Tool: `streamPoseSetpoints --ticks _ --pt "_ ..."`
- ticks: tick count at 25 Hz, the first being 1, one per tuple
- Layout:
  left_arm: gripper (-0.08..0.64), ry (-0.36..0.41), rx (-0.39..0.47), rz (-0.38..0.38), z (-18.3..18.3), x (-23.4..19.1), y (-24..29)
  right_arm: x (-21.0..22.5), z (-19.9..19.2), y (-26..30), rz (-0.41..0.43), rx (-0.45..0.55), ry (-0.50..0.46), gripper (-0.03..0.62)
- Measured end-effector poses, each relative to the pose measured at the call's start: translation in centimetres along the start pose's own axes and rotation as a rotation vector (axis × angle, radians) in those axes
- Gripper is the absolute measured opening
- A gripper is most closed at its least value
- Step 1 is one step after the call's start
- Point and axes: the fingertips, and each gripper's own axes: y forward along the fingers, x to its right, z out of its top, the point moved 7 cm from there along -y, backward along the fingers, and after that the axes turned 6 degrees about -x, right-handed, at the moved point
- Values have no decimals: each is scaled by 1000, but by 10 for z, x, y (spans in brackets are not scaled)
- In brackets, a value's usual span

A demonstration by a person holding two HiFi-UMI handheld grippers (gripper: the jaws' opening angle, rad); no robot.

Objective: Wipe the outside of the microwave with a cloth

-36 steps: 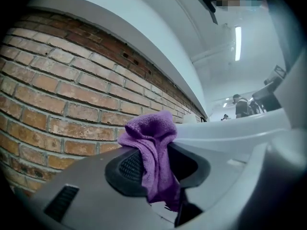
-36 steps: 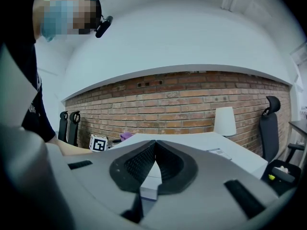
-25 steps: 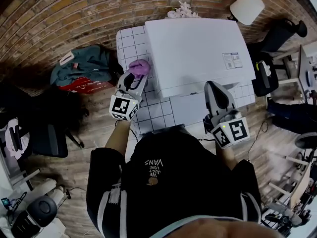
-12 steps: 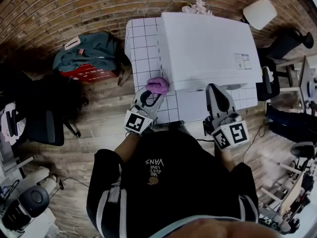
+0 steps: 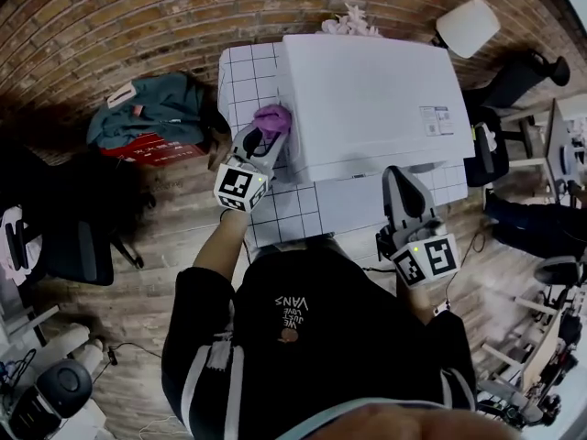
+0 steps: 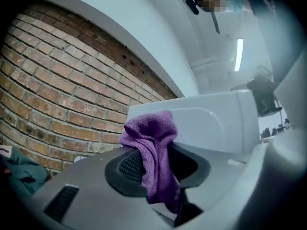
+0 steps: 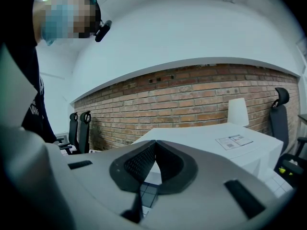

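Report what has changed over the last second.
The left gripper, shut on the cloth, slid it forward along the left side of the microwave to the front corner, then back toward the middle. Nothing was taken hold of or let go. The right gripper stayed shut and empty by the microwave's front.

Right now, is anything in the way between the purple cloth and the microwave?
No, nothing visible is in the way. The left gripper holds the purple cloth right up by the side wall of the white microwave, above the tiled tabletop. No other thing shows between them.
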Motion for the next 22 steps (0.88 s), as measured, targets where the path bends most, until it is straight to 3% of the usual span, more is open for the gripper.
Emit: streamPoseSetpoints --ticks 7,12,17,22 --pt "133 -22 -26 69 12 -73 60 17 -1 -4 -42 -24 1 -3" --pt "133 -50 -46 122 15 -103 86 22 3 -4 -46 -32 -5 -3" --pt "133 -76 -23 136 15 -104 80 19 8 4 -16 -28 -8 -3" --pt "133 -77 -22 104 -1 -74 42 13 8 11 16 -27 -1 -3"
